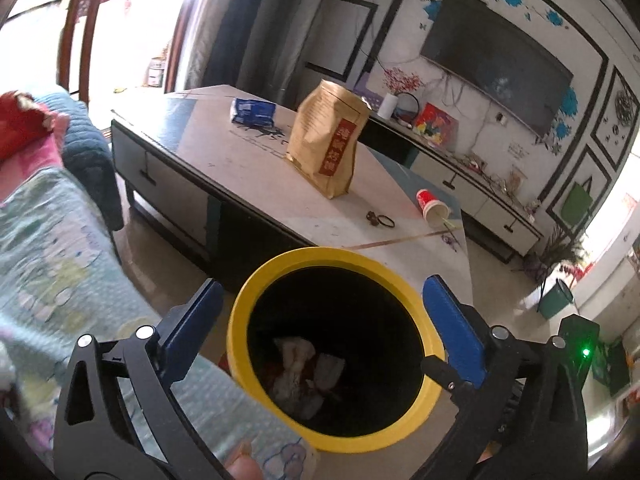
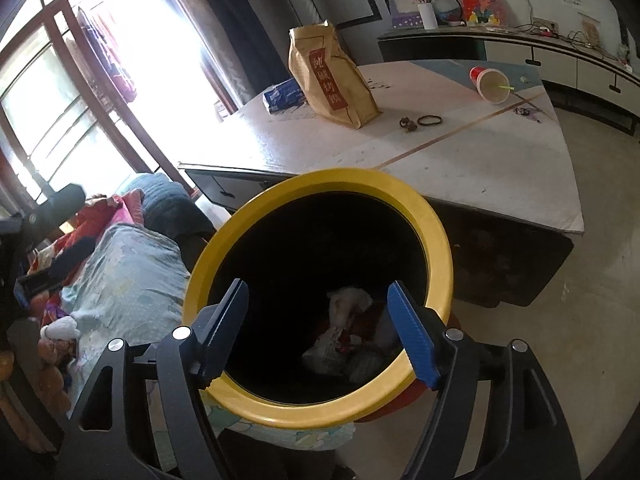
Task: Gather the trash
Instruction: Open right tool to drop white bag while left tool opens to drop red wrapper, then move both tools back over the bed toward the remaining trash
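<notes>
Both grippers, left gripper [image 1: 324,320] and right gripper [image 2: 318,328], hovering over yellow-rimmed bin [image 2: 438,236], jaws spread wide, gripping nothing. Crumpled trash [image 2: 344,340] lying inside (bin near table [image 2: 460,160]). Red cup [image 2: 490,83] lying tipped at far right.

Low coffee table [image 1: 256,168] [image 2: 460,168], pale top with a thin diagonal stripe, dark base with drawers. On it: brown paper bag [image 1: 326,140] [image 2: 332,76] upright near the middle; blue packet [image 1: 253,111] [image 2: 283,95] flat behind the bag, toward the window end; red paper cup [image 1: 430,207] [image 2: 489,83] on its side near the far edge, a straw in its mouth; black ring [image 1: 386,221] [image 2: 429,120] and a small dark item [image 1: 373,217] [image 2: 407,124] just beside it, in front of the bag. Small sticker [image 2: 522,111] by the stripe. Bin [image 1: 332,360] [image 2: 316,292] stands on the floor [image 2: 600,280] between table and sofa.
</notes>
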`<control>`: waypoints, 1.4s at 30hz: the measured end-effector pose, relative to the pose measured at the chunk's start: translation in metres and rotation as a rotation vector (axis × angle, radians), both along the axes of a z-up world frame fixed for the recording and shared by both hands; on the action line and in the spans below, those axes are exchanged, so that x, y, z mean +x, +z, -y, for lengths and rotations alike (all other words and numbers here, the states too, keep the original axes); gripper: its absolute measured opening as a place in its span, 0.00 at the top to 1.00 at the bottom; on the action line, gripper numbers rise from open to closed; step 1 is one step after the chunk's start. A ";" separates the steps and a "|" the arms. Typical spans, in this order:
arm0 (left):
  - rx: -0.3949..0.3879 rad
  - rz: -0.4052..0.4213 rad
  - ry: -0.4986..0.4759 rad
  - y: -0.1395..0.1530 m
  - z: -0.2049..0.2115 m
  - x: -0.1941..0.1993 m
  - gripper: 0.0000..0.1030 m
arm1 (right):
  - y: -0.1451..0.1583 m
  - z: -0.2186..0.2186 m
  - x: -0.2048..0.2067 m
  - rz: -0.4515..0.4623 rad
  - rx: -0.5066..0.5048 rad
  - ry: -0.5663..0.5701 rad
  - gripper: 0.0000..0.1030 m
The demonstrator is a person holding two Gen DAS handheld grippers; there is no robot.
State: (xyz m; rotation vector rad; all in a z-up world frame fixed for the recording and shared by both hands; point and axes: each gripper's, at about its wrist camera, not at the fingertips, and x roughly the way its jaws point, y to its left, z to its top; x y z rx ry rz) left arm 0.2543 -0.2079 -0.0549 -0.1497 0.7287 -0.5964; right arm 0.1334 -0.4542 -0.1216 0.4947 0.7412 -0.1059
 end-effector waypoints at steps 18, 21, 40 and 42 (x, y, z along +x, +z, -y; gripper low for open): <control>-0.021 0.088 0.094 0.024 -0.051 -0.051 0.11 | 0.039 -0.036 -0.012 0.074 -0.035 0.096 0.31; -0.032 0.095 0.115 0.027 -0.062 -0.055 0.11 | 0.045 -0.045 -0.013 0.085 -0.043 0.114 0.31; -0.060 0.167 0.255 0.040 -0.134 -0.085 0.11 | 0.073 -0.105 -0.021 0.129 -0.082 0.239 0.26; -0.057 0.172 0.265 0.041 -0.141 -0.088 0.11 | 0.075 -0.112 -0.021 0.131 -0.087 0.259 0.26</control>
